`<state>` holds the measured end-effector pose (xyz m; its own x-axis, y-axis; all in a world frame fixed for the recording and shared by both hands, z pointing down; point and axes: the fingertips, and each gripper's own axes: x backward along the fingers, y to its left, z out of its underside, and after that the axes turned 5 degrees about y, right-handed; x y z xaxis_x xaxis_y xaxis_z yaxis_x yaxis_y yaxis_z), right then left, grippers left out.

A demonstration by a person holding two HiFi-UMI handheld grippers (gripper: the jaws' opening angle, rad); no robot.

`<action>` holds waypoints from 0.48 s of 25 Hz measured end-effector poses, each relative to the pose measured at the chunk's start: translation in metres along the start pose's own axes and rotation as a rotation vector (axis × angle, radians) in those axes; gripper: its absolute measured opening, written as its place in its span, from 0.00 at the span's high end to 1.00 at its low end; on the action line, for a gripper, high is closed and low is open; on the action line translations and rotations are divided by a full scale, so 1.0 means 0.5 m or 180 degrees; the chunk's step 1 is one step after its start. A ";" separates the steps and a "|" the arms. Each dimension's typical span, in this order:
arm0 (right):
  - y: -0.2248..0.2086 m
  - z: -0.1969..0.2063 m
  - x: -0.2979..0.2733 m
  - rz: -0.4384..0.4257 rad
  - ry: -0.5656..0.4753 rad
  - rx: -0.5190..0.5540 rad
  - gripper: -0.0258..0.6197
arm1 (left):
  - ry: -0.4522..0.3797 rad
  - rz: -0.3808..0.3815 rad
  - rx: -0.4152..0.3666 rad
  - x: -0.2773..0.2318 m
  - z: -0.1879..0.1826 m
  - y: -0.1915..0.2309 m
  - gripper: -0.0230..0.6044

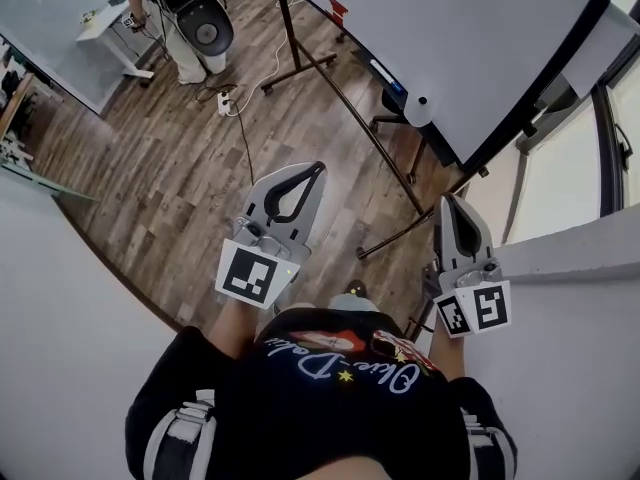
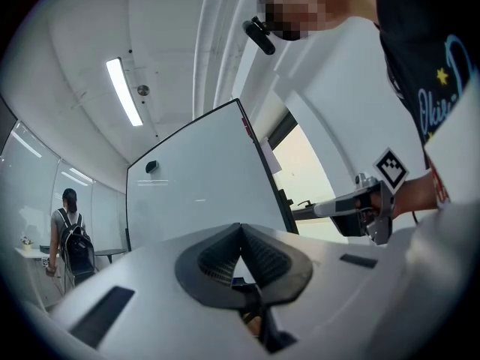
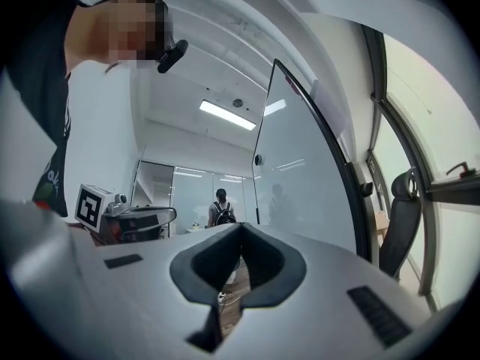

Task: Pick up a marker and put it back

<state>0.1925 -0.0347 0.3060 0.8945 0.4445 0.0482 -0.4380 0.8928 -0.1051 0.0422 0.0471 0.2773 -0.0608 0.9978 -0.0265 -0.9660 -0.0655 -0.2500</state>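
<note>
Fingers point(image 2: 212, 258) of left gripper point(image 2: 240, 229) and right gripper point(image 3: 240, 228): pressed together, nothing between. Presumed marker point(image 1: 388, 78): small blue stick lying on the ledge of the whiteboard point(image 1: 460, 38), well apart from both grippers.

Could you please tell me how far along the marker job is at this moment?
Nothing shows as done. In hand: nothing; the left gripper and right gripper are both shut and empty, held in front of the whiteboard without touching it. Left to do, as it looks: reach the board's ledge, where small items that may be markers lie, pick one up and put it back.
</note>
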 end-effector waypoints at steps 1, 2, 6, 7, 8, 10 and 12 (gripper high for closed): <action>-0.008 -0.001 -0.003 -0.0015 -0.0012 -0.0020 0.96 | 0.0003 0.0015 -0.0009 -0.009 0.000 -0.004 0.96; -0.014 -0.003 -0.006 -0.0035 -0.0022 -0.0030 0.96 | 0.0008 0.0027 -0.0017 -0.019 0.000 -0.007 0.96; -0.026 -0.002 -0.011 -0.0088 -0.0002 -0.0018 0.96 | 0.0008 0.0054 -0.0012 -0.040 0.000 -0.019 0.96; -0.028 0.000 -0.010 -0.0082 0.0003 -0.0020 0.96 | 0.0015 0.0061 -0.0005 -0.043 0.002 -0.021 0.96; -0.032 0.002 -0.010 -0.0076 0.0008 -0.0025 0.96 | 0.0017 0.0063 0.0006 -0.046 0.002 -0.022 0.96; -0.037 0.004 -0.012 -0.0066 0.0020 -0.0023 0.96 | 0.0014 0.0070 0.0030 -0.053 0.003 -0.022 0.96; -0.040 0.005 -0.012 -0.0041 0.0021 -0.0011 0.96 | 0.0009 0.0094 0.0024 -0.060 0.004 -0.020 0.96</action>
<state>0.1957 -0.0550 0.3104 0.9006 0.4325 0.0430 -0.4262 0.8981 -0.1081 0.0532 0.0178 0.2824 -0.0885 0.9954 -0.0365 -0.9657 -0.0947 -0.2418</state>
